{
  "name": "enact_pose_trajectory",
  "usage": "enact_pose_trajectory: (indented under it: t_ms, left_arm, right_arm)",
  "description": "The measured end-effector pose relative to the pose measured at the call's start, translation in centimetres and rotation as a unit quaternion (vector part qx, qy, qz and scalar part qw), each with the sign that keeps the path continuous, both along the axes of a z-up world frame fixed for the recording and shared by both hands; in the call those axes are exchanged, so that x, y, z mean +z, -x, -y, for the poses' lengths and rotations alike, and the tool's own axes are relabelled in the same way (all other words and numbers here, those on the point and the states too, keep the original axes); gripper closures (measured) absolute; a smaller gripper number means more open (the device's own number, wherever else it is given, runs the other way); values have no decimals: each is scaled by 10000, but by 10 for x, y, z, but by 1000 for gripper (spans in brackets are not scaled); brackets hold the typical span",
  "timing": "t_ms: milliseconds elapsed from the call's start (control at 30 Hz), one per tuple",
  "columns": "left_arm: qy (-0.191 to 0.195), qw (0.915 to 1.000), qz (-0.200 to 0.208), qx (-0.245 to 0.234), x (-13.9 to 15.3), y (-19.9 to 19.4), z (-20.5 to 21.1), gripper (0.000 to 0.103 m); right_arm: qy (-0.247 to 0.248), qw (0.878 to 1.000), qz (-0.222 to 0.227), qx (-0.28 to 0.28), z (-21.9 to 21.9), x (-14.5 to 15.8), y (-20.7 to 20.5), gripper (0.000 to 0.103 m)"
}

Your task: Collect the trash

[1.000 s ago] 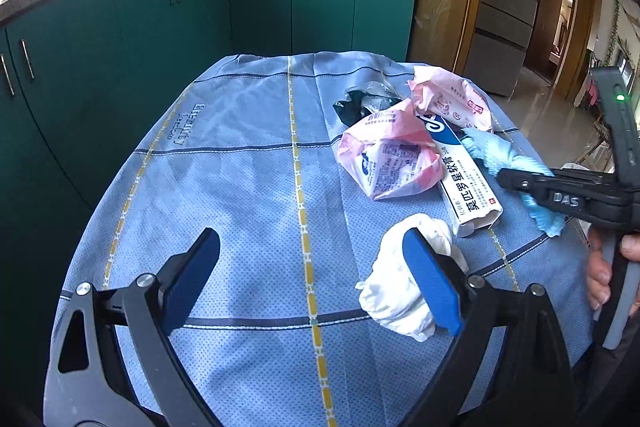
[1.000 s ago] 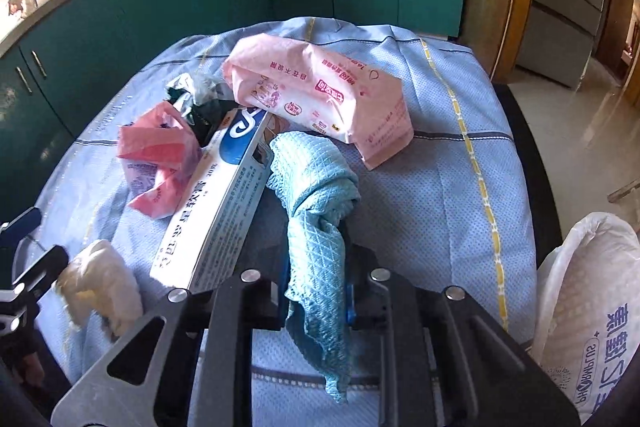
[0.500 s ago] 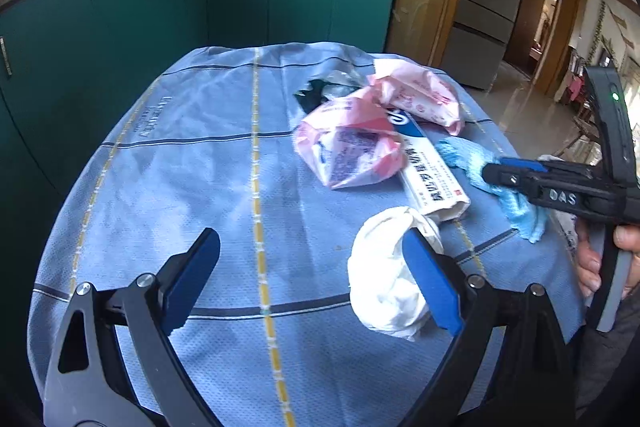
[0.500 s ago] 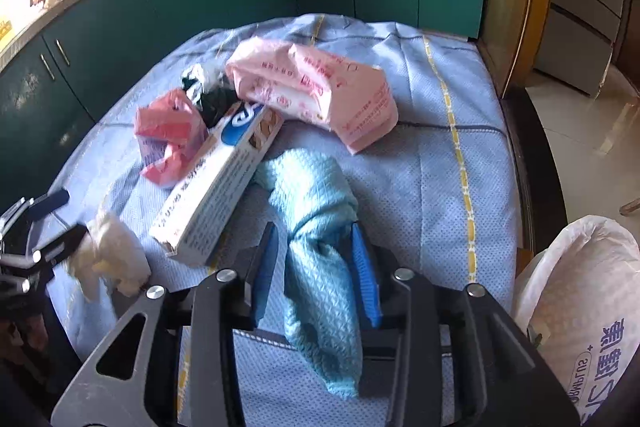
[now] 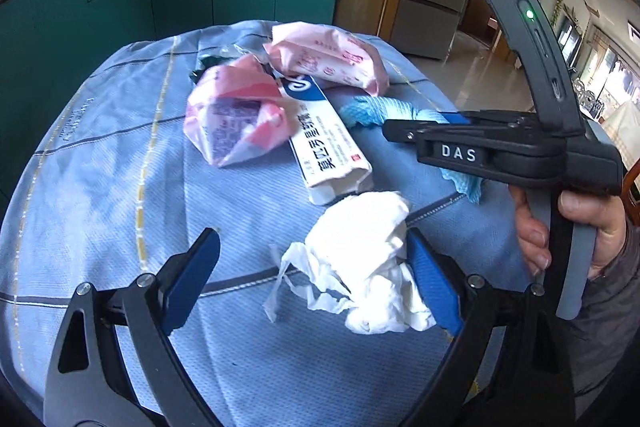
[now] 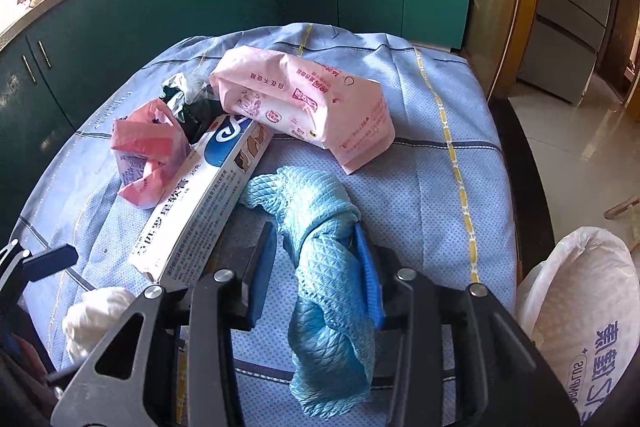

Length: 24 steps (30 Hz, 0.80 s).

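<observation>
Looking along the left gripper (image 5: 312, 275), its jaws stand wide over the counter (image 5: 104, 195), with the crumpled white tissue (image 5: 364, 255) lying between them against the right-hand pad; the other pad is clear of it, so nothing is gripped yet. Beyond it, the white carton (image 5: 328, 151), the crumpled pink wrapper (image 5: 236, 123), the pink tissue pack (image 5: 332, 57) and a dark wrapper (image 5: 204, 65) all sit on the cloth, uncollected. The right gripper (image 5: 404, 135) shows from the side, held in a hand (image 5: 576, 227), above the blue cloth (image 5: 376, 109).

From the right wrist view, the right gripper (image 6: 316, 267) has just been opening: its jaws are partly apart with the blue cloth (image 6: 324, 251) loose between them, draped on the counter (image 6: 432, 195) and seemingly let go. A white bag (image 6: 580, 315) waits beside the counter's edge, likely the trash bag; its inside cannot be seen. Judging from this, nearly all the collecting remains, beginning with the tissue.
</observation>
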<state>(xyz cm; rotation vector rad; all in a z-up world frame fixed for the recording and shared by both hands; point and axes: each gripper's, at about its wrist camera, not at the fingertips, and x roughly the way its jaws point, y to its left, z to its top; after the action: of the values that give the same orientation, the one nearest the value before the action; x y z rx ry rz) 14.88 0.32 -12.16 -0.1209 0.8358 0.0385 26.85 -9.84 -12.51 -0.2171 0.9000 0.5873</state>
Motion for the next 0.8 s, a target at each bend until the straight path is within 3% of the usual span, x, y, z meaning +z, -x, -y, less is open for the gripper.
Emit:
enact_pose_trajectory:
  t_ms: [133, 500, 600, 800]
  left_arm:
    - [-34, 10000, -18, 48, 0, 2, 2, 11]
    - [30, 9999, -68, 144, 0, 4, -5, 24]
    - [57, 9998, -88, 151, -1, 4, -5, 24]
    - [-31, 9999, -89, 134, -1, 4, -1, 24]
  right_arm:
    - [121, 9999, 55, -23, 0, -4, 1, 63]
    - [117, 9998, 117, -84, -4, -7, 2, 64]
    - [118, 9998, 118, -66, -3, -7, 4, 73]
    - [151, 9998, 93, 80, -3, -3, 10, 76]
